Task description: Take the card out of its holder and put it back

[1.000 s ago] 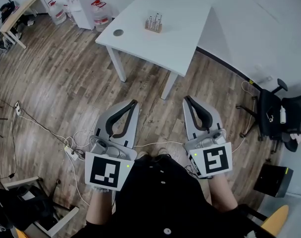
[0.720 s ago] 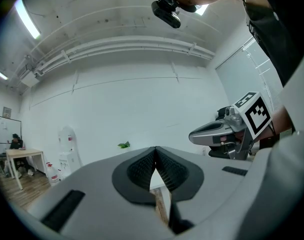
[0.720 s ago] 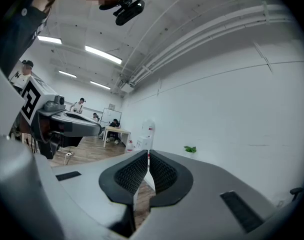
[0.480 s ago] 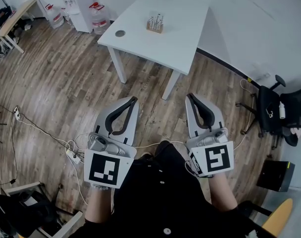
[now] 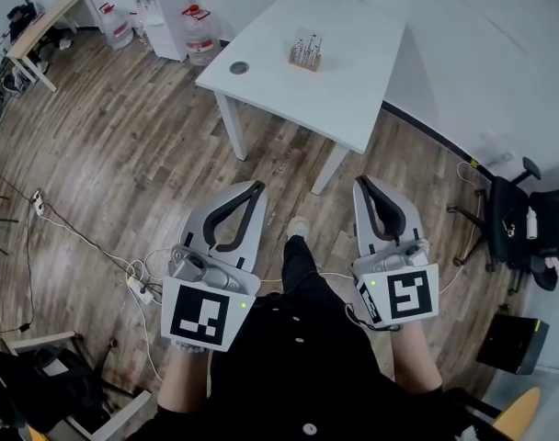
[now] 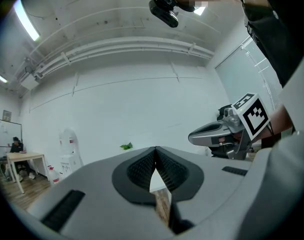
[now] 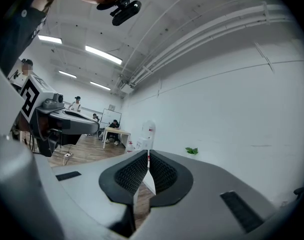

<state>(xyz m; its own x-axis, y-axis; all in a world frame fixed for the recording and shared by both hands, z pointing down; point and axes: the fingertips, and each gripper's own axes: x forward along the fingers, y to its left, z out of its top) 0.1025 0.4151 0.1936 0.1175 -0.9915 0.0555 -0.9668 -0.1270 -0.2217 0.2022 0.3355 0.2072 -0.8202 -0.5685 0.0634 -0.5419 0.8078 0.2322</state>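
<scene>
Hovering well apart from the card holder (image 5: 305, 54), left claw (image 5: 255, 187) and right claw (image 5: 359, 182) closed, empty.

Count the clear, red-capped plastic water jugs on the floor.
2: one jug left of the tall white water dispenser, the other jug right of it. More may be hidden behind it.

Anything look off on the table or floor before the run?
Nothing stands out. The small wooden card holder stands upright on the white rectangular table, cards in it. The left claw and right claw are shut and empty. Loose white cables and a power strip lie on the wooden floor.
</scene>
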